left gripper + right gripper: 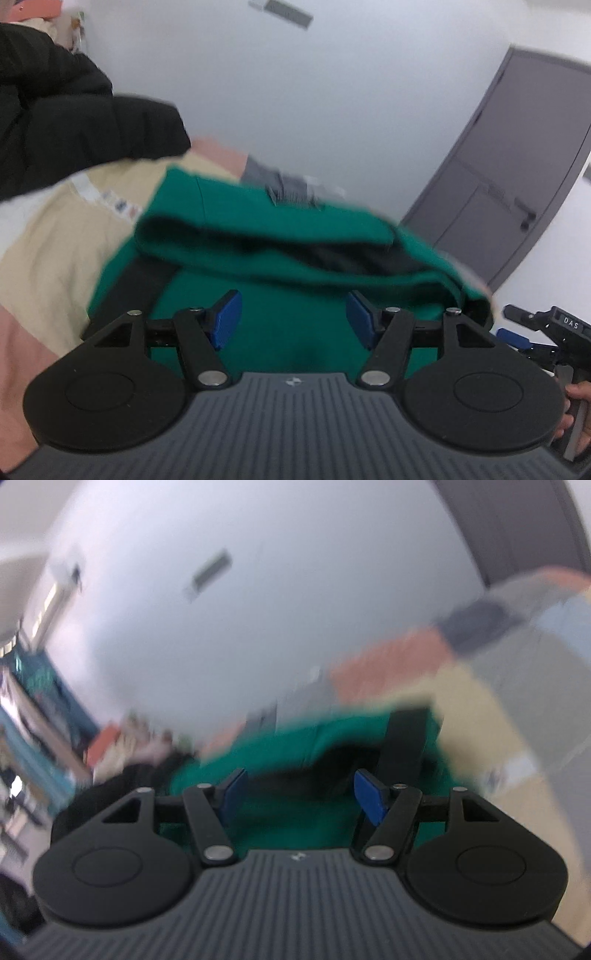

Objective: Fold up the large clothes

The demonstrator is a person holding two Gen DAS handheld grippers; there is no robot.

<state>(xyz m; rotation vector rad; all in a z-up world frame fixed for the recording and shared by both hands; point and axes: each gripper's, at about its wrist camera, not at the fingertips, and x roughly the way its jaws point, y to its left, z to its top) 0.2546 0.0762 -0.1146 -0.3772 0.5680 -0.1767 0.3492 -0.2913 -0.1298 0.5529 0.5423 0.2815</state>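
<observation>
The green garment lies partly folded on the patchwork bed, just ahead of both claws. It looks soft, light and floppy, so it would sag unless pinched at a doubled hem or corner. The left claw and right claw both stand wide, holding nothing. A black jacket crowds the left; the bed's far side looks freer.

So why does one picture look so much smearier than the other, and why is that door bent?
Right wrist view: heavy motion blur smears the green garment and the patchwork bedding, while the right hand-held gripper stays sharp. Left wrist view: milder blur, so the garment's fold reads; the fisheye lens bows the grey door. Lighting is soft and even in both, without glare.
</observation>
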